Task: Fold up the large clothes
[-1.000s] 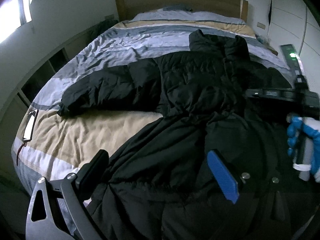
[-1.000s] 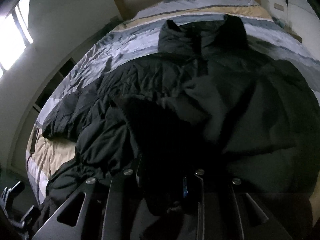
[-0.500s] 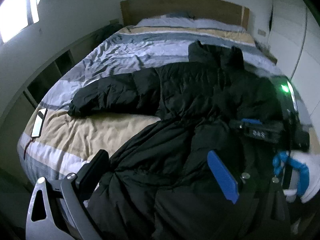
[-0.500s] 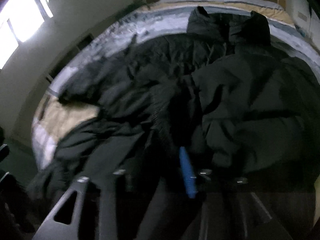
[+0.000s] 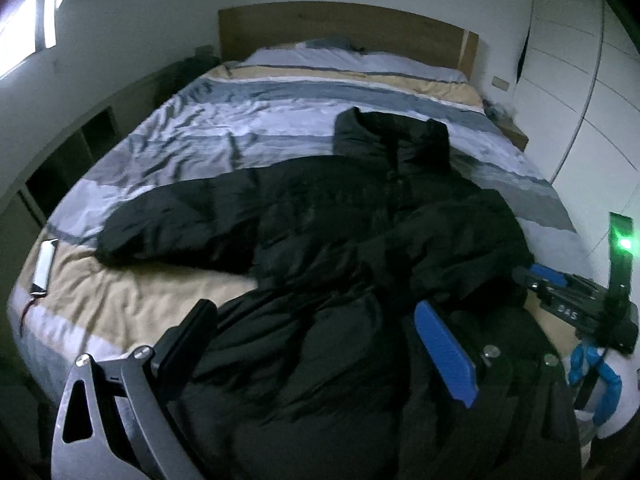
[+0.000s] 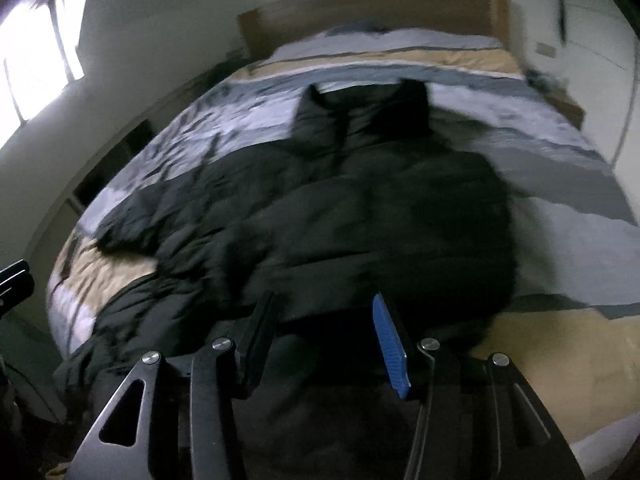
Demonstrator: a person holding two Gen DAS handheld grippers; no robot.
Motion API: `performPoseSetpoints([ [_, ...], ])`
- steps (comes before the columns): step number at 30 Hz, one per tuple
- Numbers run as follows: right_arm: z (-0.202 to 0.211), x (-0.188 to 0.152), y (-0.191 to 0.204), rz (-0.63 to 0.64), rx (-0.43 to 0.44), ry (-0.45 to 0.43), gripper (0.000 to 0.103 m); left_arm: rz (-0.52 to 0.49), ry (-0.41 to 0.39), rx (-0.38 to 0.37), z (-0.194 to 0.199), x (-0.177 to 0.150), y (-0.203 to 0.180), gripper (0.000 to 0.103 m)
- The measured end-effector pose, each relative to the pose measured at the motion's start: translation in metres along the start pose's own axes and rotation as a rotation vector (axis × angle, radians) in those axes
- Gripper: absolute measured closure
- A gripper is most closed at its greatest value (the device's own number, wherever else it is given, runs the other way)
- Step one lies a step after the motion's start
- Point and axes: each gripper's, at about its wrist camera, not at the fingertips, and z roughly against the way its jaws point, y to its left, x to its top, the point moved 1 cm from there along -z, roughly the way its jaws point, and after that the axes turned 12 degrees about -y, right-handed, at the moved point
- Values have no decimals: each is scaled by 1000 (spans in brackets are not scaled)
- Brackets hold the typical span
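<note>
A long black puffy quilted coat (image 5: 344,248) lies spread over a bed's striped duvet (image 5: 224,136) of grey, white and tan bands (creased and slightly glossy), its collar toward the wooden headboard (image 5: 344,28) and one sleeve stretched out to the left. The left gripper (image 5: 316,344) hangs above the coat's crumpled hem, jaws spread wide and holding nothing. The right gripper (image 6: 320,332) is likewise released over the hem, one pad blue and ribbed.

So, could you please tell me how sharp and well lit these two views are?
Left wrist view: dim but fairly sharp, the black coat legible, the window blown out. Right wrist view: motion-blurred, the coat smeared, window glare at left.
</note>
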Motion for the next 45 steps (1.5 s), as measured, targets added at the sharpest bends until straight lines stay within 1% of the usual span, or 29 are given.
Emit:
performPoseSetpoints([
  [2,-4,6,-23,-14,-38,-7,54,4,6,-14,-26,8,-19,3],
  [4,-13,15,-46,-18,-82,-18,54,13,20,-42,-62,16,-45,3],
  [6,-25,22,-61,-22,-93,-26,54,27,39,-83,-94,19,-66,3],
  [8,-41,25,-71,-24,-97,-26,54,16,57,-104,-130,19,-92,3],
  [10,-57,27,-80,-26,-91,-21,53,5,78,-104,-167,12,-115,3],
  [13,-84,22,-91,-26,-72,7,53,20,126,-106,-210,-6,-129,3],
  [14,-92,19,-95,-27,-66,15,52,16,140,-96,-222,-14,-131,3],
  [16,-105,10,-104,-36,-54,21,50,9,156,-85,-238,-29,-130,2],
  [20,-109,-4,-119,-61,-38,27,49,-7,168,-92,-238,-41,-122,2],
  [24,-96,-6,-127,-68,-97,33,48,-11,225,-104,-224,-39,-111,2],
  [26,-82,-5,-123,-61,-131,28,47,5,227,-97,-206,-34,-99,3],
  [28,-62,-4,-117,-60,-153,17,46,33,201,-79,-184,-22,-79,3],
  [30,-40,-1,-109,-63,-157,-4,46,66,171,-66,-164,-11,-58,3],
  [33,-9,2,-94,-73,-153,-37,44,126,122,-27,-132,9,-20,3],
  [37,27,2,-66,-78,-133,-79,41,208,69,4,-99,31,43,3],
  [39,41,-1,-54,-80,-127,-94,39,244,51,16,-86,39,83,3],
  [42,56,-9,-42,-105,-121,-104,39,274,49,10,-77,43,130,3],
  [45,65,-16,-36,-142,-128,-107,39,305,58,25,-73,33,181,3],
])
